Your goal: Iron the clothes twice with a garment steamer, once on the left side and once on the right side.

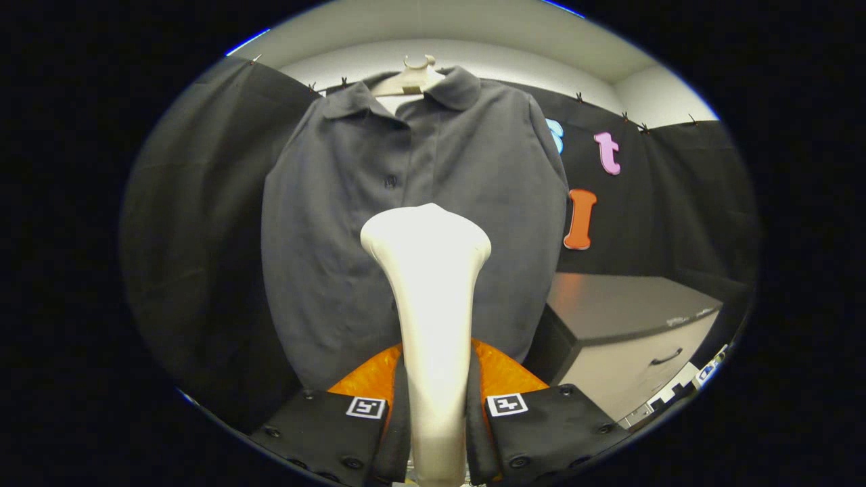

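At the bottom centre of the frame, item one: the gripper [436, 419], its two black fingers [338, 429] each wearing a square black-and-white marker, with orange body parts showing behind them. The fingers are pressing in on both sides of a handle, closed as far as that handle is allowing.

Item two: the garment steamer [429, 304], white and glossy, standing upright between the fingers. Its narrow handle is running up from the bottom centre and widening into a broad rounded head at mid-frame. The head is sitting over the lower front of the shirt as seen from here; whether it is touching the cloth cannot be told.

Item three: the shirt [413, 223], dark grey, collared, buttoned down the front, hanging from a pale hanger [413, 78] at the top centre. It is occupying the centre of the frame beyond the steamer, spreading to both sides of the head.

Item four: a cabinet [629, 331] with a dark top, a light front and a drawer handle, standing at the lower right, beside the shirt's hem.

Item five: black cloth wall [196, 223], hanging behind the shirt and running across left and right.
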Tool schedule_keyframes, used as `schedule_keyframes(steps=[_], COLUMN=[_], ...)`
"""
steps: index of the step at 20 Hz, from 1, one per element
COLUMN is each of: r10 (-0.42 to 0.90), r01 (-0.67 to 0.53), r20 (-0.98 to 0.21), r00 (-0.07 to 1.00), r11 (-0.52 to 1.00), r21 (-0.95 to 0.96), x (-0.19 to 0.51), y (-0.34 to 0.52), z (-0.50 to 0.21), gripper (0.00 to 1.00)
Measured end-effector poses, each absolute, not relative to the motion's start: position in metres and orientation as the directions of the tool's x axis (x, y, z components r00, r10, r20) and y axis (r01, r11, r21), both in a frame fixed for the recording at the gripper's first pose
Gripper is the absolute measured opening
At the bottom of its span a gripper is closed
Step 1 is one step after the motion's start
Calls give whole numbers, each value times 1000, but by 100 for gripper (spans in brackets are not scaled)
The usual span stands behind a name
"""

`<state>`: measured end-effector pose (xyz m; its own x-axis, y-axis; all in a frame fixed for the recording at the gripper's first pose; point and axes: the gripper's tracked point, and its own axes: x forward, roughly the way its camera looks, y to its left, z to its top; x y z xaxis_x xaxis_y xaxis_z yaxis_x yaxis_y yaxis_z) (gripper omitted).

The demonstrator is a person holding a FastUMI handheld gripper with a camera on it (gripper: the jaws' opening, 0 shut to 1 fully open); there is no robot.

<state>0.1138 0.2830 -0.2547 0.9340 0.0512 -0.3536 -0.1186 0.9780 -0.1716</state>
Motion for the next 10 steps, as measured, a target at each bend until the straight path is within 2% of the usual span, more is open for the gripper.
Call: schedule_keyframes(steps=[6,10], r10=[197,290], r01=[-228,-319], r20=[-218,-227], r00=[956,930], r11=[965,942], r21=[-128,-104], x=[174,185], y=[361,411], z=[-168,-156], gripper=[41,41])
